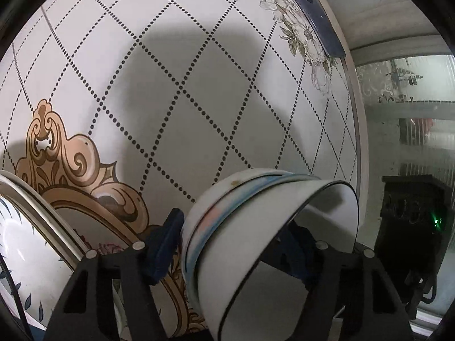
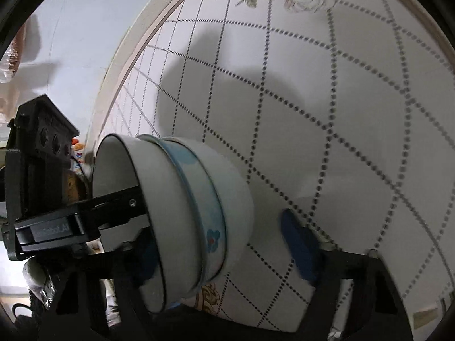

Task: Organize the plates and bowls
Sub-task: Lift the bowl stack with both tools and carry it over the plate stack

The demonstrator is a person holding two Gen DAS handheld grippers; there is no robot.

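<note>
A stack of nested bowls (image 1: 241,236), white with a pale blue band, is tipped on its side above the patterned tabletop (image 1: 199,85). My left gripper (image 1: 236,250) straddles the stack; its right finger (image 1: 298,253) is inside the innermost bowl and its left finger (image 1: 165,244) is outside, clear of the wall. The same stack shows in the right wrist view (image 2: 193,216). My right gripper (image 2: 224,247) also straddles it, its right finger (image 2: 301,247) apart from the outer bowl and its left finger hidden behind the stack. The left gripper's black body (image 2: 71,218) reaches into the bowl mouth.
A white plate with blue leaf print (image 1: 25,244) sits at the lower left. A dark phone (image 1: 315,20) lies at the table's far edge. A black box with a green light (image 1: 412,213) stands beyond the table's right edge, also in the right wrist view (image 2: 39,153).
</note>
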